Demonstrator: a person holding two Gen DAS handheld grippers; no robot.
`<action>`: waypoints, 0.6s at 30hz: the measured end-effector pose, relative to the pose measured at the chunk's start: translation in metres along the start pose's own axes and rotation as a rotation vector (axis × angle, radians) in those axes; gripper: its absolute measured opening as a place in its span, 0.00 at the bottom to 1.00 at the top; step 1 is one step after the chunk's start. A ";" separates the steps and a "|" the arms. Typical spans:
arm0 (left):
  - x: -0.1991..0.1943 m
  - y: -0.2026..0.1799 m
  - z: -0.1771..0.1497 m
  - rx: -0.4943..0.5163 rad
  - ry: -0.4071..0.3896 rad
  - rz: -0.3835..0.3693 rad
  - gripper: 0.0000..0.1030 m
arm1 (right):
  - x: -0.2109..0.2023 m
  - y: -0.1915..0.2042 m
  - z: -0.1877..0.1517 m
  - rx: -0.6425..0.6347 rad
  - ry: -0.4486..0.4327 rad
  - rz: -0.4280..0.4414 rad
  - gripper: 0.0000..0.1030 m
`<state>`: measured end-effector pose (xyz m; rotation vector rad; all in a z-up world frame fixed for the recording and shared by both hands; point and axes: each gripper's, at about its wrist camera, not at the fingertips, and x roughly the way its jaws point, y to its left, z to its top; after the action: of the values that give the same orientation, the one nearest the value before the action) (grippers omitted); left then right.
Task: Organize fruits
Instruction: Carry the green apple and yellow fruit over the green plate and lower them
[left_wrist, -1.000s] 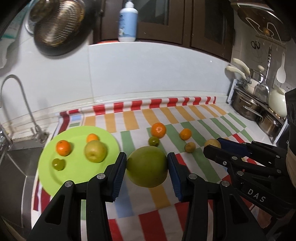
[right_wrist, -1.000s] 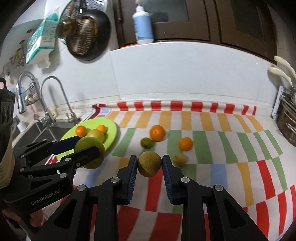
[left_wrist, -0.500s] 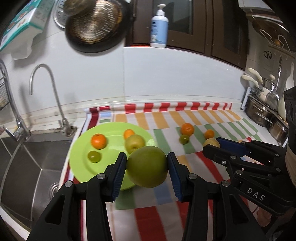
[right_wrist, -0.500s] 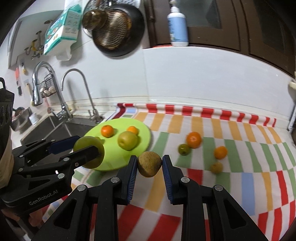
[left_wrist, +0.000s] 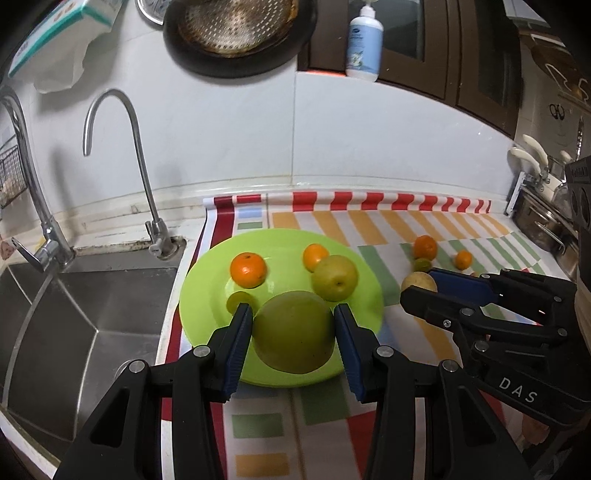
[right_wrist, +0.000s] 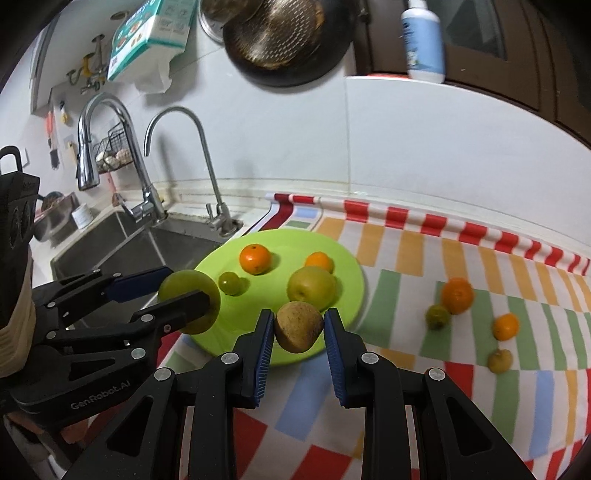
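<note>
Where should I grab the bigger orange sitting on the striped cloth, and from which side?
Grip the orange across its widest middle, coming down from above. It is round, so any narrower hold would likely slip. A small green fruit sits against its lower left, so set the fingers front and back rather than left and right. Both the left gripper and right gripper are full now.

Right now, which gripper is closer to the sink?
Left. The left gripper, holding the big green fruit, is over the plate's sink side; the right gripper is farther from it.
</note>
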<state>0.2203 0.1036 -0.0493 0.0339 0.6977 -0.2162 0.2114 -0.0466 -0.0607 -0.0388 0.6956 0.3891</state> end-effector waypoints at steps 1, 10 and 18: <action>0.004 0.003 0.000 -0.002 0.005 -0.001 0.44 | 0.004 0.001 0.001 -0.004 0.006 0.003 0.28; 0.035 0.021 -0.004 -0.019 0.054 -0.006 0.44 | 0.042 0.007 0.008 -0.036 0.063 0.027 0.28; 0.049 0.026 0.000 -0.032 0.074 -0.030 0.44 | 0.061 0.007 0.009 -0.030 0.089 0.045 0.28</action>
<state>0.2619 0.1198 -0.0821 0.0010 0.7758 -0.2336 0.2577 -0.0182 -0.0917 -0.0698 0.7792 0.4427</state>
